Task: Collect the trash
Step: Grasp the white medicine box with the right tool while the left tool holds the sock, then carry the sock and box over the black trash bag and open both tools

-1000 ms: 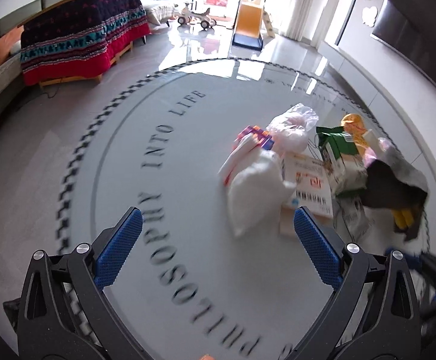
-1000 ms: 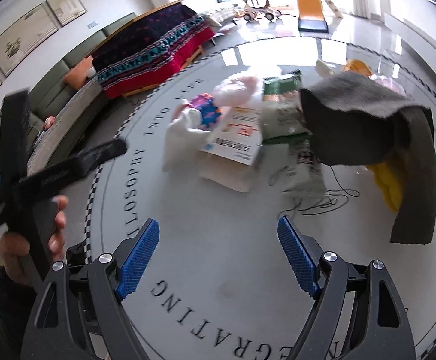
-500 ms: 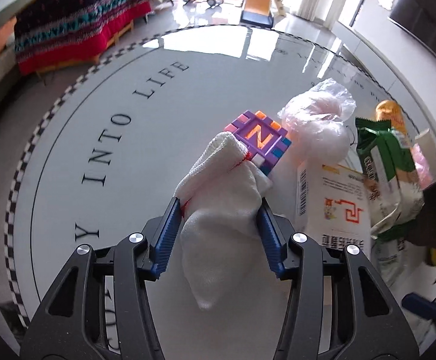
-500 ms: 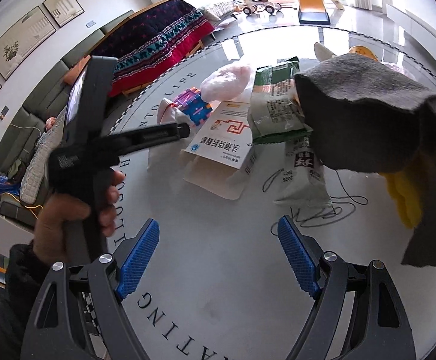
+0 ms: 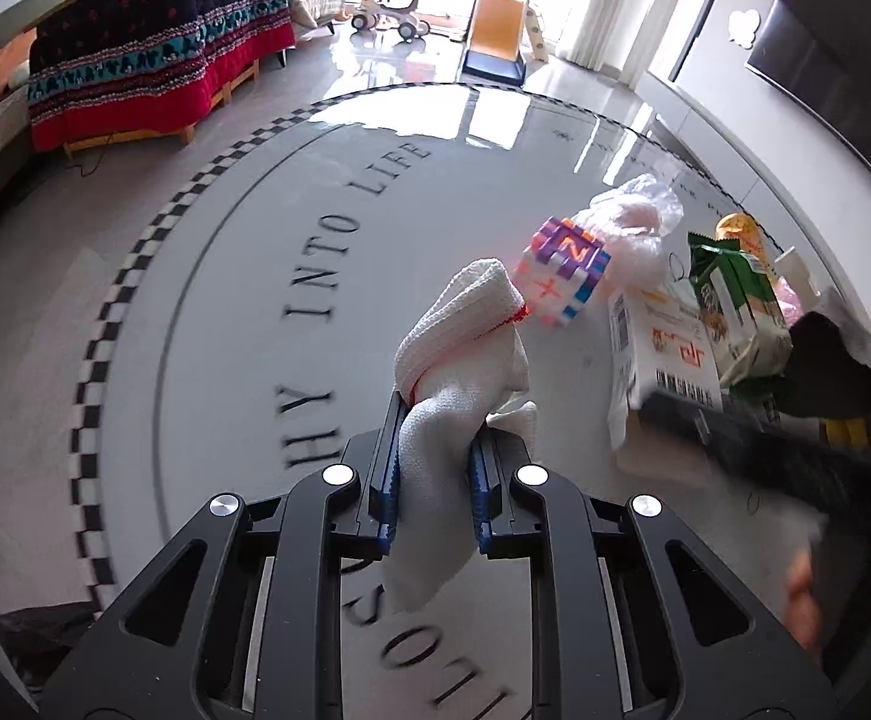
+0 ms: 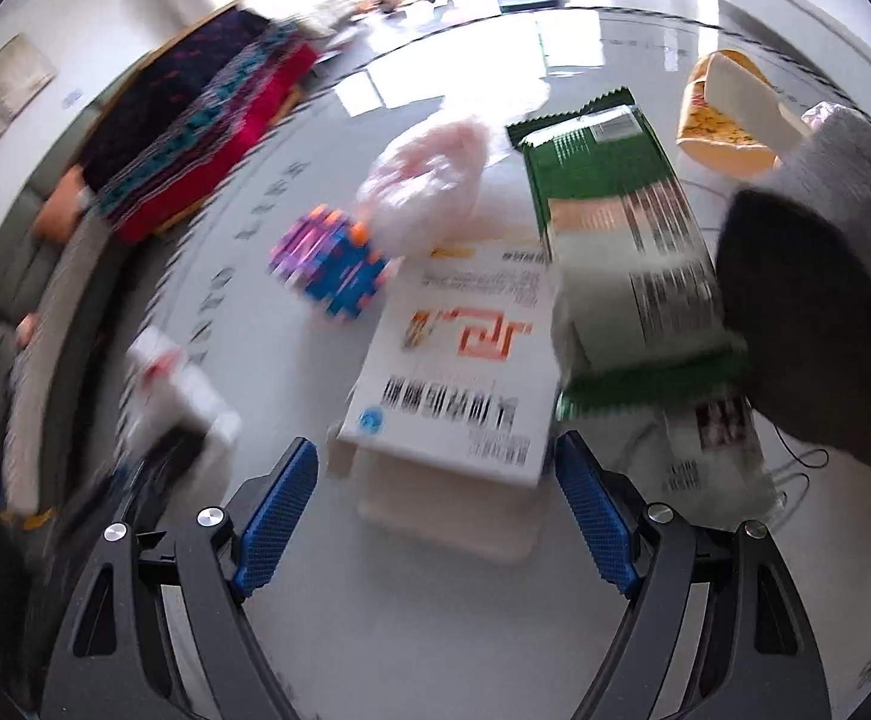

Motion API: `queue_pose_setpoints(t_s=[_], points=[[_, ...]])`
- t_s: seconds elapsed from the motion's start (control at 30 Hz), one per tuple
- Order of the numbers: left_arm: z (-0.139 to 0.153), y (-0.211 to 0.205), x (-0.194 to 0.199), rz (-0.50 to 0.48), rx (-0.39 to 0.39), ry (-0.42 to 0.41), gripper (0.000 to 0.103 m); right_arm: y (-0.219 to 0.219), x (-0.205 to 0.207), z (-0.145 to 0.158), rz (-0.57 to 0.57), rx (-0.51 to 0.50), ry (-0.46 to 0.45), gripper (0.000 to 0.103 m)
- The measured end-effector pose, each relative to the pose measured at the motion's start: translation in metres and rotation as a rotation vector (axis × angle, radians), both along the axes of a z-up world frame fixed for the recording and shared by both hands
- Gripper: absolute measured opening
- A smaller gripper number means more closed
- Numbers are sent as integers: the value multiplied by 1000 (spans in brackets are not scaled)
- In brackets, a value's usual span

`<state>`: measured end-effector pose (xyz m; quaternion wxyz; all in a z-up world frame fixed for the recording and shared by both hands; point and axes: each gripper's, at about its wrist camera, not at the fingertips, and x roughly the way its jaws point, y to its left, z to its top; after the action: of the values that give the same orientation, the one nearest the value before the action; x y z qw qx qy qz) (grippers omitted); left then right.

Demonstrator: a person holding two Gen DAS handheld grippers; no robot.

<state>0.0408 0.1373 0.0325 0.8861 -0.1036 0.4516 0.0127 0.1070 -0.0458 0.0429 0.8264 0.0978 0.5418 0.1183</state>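
I see a bright living room with a shiny pale floor [image 5: 207,312]. Big dark letters run in a ring on the floor, and I can read "INTO LIFE". At the far left edge of the room stands a bench under a red and dark blanket [image 5: 153,72].

My left gripper [image 5: 432,444] has just pressed its fingers together on a white cloth [image 5: 465,360]. The cloth is pinched in the middle. Its long way runs up and away from me, with a red stitched band near the top, and its loose end hangs down below the fingers.

Just past the cloth sits a purple puzzle cube [image 5: 561,282] with an "N" on top. Next comes a crinkly pink plastic bag [image 6: 423,186], then a flat white box [image 6: 459,360] with red and black writing too blurry to read, then a green snack bag [image 6: 615,228].

My right gripper [image 6: 435,504] has its fingers spread wide, with nothing between them. The white box lies straight ahead of them, its near edge between the two tips, so I think this hand is the nearer one for it. A dark grey cloth [image 6: 813,312] lies at the right.
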Motion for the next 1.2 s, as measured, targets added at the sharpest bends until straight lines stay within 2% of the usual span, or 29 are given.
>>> queue_pose_setpoints(t_s=[0.13,0.23,0.4,0.7,0.9,1.2], points=[[0,7,-11,10,-3,-2,18,18,13,-6,-65,-119,-36,85],[4,11,-20,16,-5,-13,18,27,11,-6,-30,-167,-72,76],[17,17,-50,28,-9,-45,18,23,-21,0,28,-122,-60,74],[45,31,-138,88,21,-107,18,21,-128,41,174,12,-123,74],[51,59,-201,180,48,-130,18,58,-187,63,319,19,-168,75],[41,121,-318,400,74,-116,18,160,-282,76,635,65,-182,75]])
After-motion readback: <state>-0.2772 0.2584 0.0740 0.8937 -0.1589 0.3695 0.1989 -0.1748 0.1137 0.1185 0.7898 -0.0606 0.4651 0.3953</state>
